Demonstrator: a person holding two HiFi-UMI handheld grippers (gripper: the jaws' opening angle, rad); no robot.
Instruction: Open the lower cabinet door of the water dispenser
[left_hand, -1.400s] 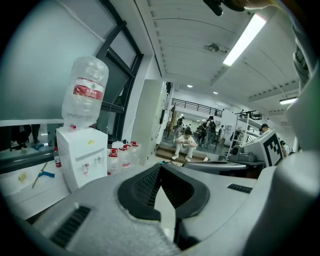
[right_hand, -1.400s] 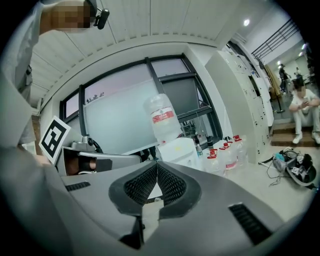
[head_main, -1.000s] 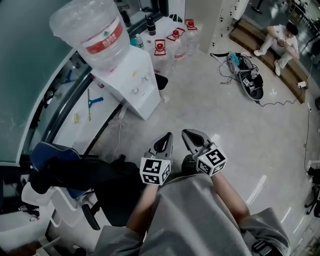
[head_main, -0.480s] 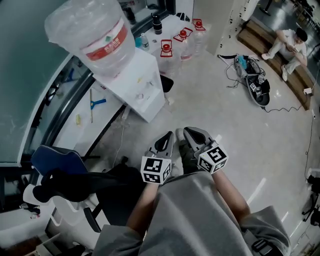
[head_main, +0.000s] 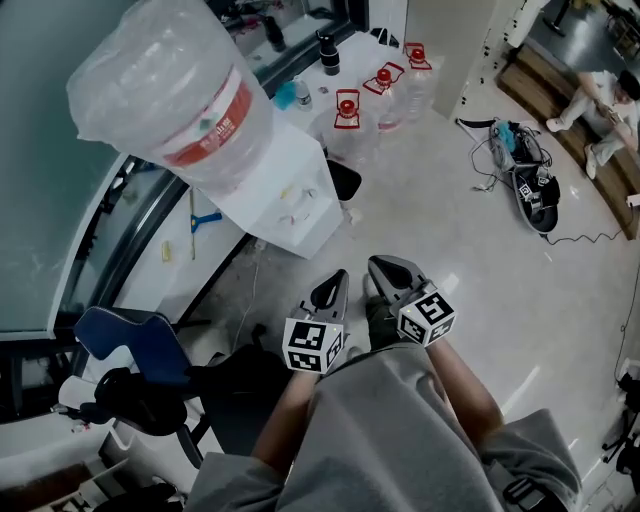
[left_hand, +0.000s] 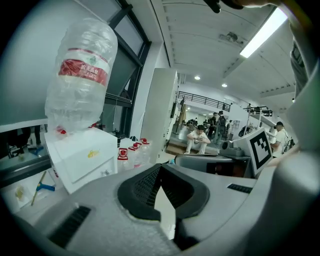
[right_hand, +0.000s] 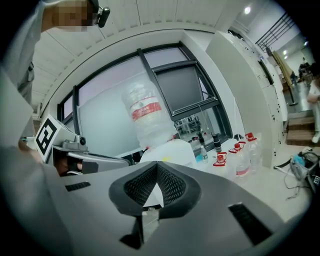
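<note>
The left tongs (head_main: 333, 283) and right tongs (head_main: 388, 270) are closed, empty, well short of the water dispenser (head_main: 290, 180). Approach step, seemingly; next, reach its lower door, hidden here.

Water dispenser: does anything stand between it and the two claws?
Nothing visible does. Only bare floor lies between the left claw, the right claw and the water dispenser. The dark chair stands off to the left, and the red-capped bottles stand at the dispenser's far side, out of the path.

Pale glossy floor (head_main: 470, 260), tall dark-framed window (right_hand: 175, 85) behind, blue chair (head_main: 125, 335) at left, light strip (left_hand: 262, 32) glowing overhead.
</note>
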